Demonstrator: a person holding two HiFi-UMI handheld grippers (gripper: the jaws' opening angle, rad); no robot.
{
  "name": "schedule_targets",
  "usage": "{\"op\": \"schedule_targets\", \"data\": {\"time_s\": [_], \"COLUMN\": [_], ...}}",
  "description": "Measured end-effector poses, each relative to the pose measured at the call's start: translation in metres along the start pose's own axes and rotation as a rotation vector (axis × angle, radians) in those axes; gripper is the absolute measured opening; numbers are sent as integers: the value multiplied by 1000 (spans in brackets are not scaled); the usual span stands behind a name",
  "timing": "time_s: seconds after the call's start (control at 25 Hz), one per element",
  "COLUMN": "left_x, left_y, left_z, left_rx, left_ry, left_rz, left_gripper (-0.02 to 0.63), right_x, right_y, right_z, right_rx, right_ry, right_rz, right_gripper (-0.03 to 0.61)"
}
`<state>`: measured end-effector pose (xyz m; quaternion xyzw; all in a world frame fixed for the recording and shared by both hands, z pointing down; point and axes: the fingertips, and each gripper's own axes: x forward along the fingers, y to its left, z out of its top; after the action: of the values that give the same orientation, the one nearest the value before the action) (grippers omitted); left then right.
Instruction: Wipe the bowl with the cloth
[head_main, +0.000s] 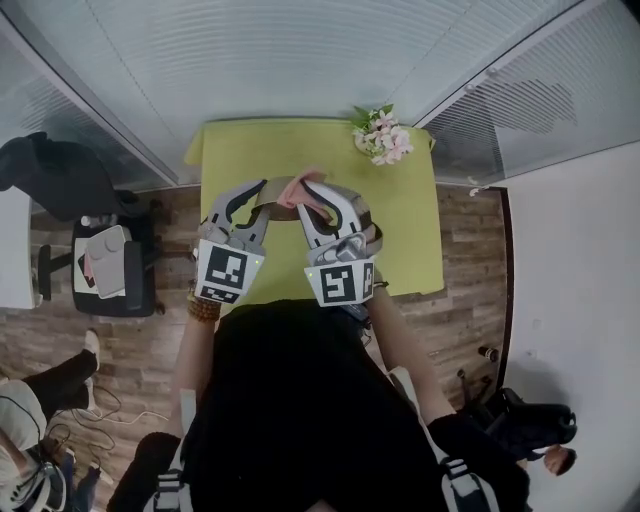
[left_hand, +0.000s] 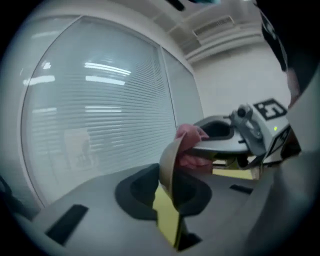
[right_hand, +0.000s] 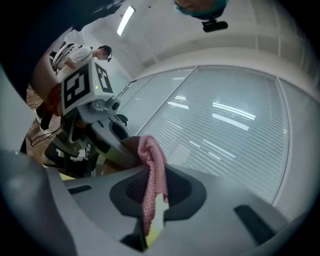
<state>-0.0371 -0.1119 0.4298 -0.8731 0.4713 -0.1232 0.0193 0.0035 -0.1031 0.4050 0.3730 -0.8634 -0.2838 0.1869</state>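
Green tabletop (head_main: 415, 235) is seen in the head view, with a small bunch of pink and white flowers (head_main: 381, 135) at its far right corner and a black chair (head_main: 112, 268) standing on the wooden floor to the left. Above the table's far middle, the left gripper (head_main: 259, 198) and the right gripper (head_main: 306, 200) are held close together, and a tan, thin-walled bowl (head_main: 279, 189) and a pink woven cloth (head_main: 303, 182) are caught between their tips. In the left gripper view, the jaws are seen almost closed, pinched on the wall of the bowl, which is turned edge-on and raised off the table; the cloth is bunched against the bowl's inner side at the rim, with the right gripper's jaws just behind it. In the right gripper view, the jaws are likewise nearly closed and clamped on a hanging fold of the cloth, whose top touches the bowl held in the left gripper beyond; white window blinds (right_hand: 235, 125) fill the background.
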Motion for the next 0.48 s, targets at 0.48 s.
{"op": "schedule_targets", "data": {"time_s": [0.48], "left_x": [-33], "left_y": [33], "left_z": [31], "left_rx": [-767], "left_ry": [-375], "left_rz": [18], "left_gripper": [49], "right_x": [-10], "right_y": [-26], "right_z": [42], "right_rx": [540], "right_ry": [-252], "right_rz": [-97], "right_gripper": [40]}}
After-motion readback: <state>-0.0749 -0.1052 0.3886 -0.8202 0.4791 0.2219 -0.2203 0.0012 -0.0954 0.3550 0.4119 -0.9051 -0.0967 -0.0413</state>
